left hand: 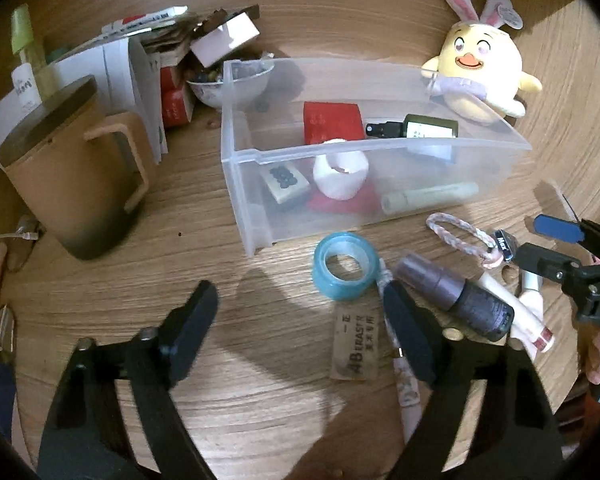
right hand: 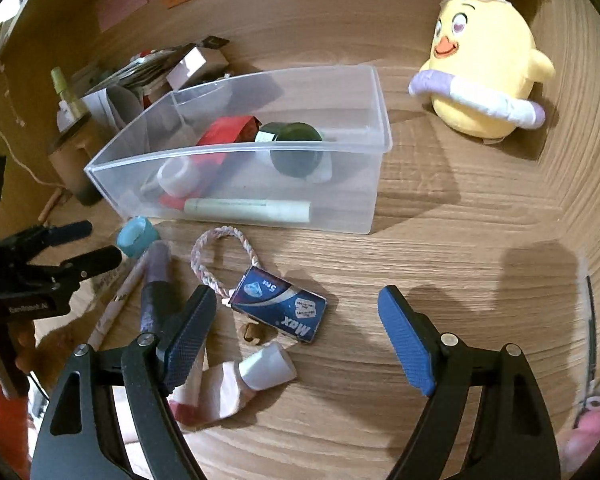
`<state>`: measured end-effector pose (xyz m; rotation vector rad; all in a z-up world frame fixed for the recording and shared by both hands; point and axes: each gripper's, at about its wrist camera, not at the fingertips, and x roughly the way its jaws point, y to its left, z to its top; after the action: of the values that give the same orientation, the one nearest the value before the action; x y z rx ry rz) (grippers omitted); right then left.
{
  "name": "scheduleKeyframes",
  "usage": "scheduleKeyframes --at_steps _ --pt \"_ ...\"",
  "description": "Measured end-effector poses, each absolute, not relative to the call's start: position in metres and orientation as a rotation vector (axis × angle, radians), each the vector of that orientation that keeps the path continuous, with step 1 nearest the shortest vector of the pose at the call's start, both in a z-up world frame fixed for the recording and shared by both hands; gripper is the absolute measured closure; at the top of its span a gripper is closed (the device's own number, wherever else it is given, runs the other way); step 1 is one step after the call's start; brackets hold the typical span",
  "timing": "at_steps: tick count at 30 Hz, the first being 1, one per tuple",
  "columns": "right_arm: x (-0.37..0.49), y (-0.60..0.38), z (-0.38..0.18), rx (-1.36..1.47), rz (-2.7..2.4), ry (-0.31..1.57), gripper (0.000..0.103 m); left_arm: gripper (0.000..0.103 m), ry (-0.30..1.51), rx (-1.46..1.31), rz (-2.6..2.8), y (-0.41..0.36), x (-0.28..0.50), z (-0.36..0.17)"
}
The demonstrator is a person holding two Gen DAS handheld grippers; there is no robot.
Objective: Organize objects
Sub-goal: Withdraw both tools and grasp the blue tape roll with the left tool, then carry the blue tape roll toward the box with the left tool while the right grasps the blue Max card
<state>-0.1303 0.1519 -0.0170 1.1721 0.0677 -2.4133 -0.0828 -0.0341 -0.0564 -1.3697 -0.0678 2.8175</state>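
Right up close, the left gripper hangs low over the wooden bench, jaws spread wide and holding nothing. Its right-hand finger sits just beside a dark purple bottle lying on its side, with a brown eraser and a patterned pen on the bench between the jaws. Just ahead of the fingertips lies a blue tape roll, close to the front wall of the clear plastic bin.

Over to the right gripper: jaws wide apart too, empty, blue pads angled down at the bench. Between them lie a squeezed white tube and a blue card pack tied to a braided cord loop. A small brown bell sits beside the pack. At the far right edge of the left wrist view, the person's fingers grip the right tool's handle.

Farther out, the bin holds a pale green tube along its front wall, a white cup-shaped piece, a mahjong tile, a red packet and a dark green spray bottle.

Left of the bin stands a brown lidded mug. Beyond the bin's far right corner sits a yellow chick plush with bunny ears.
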Motion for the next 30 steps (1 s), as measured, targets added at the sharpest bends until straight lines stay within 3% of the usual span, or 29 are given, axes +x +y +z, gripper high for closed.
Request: scheduleKeyframes --at_steps 11,17,19,23,30 --pt "-0.136 0.167 -0.023 1.235 -2.465 0.094 0.024 0.027 -0.089 -1.379 2.776 -0.026 -0.099 -0.059" --pt "-0.135 0.17 -0.015 1.211 -2.415 0.017 0.025 0.046 -0.162 -1.383 2.766 -0.031 -0.101 -0.06" --pt "-0.131 0.161 -0.012 1.185 -2.4 0.046 0.025 0.059 -0.181 -1.401 2.753 -0.032 -0.102 -0.062" --pt "-0.133 0.145 -0.017 1.189 -2.374 0.11 0.025 0.064 -0.196 -1.395 2.752 -0.034 -0.099 -0.062" --pt "-0.145 0.157 -0.029 1.26 -2.397 0.128 0.04 0.064 -0.178 -1.405 2.749 -0.036 -0.097 -0.062"
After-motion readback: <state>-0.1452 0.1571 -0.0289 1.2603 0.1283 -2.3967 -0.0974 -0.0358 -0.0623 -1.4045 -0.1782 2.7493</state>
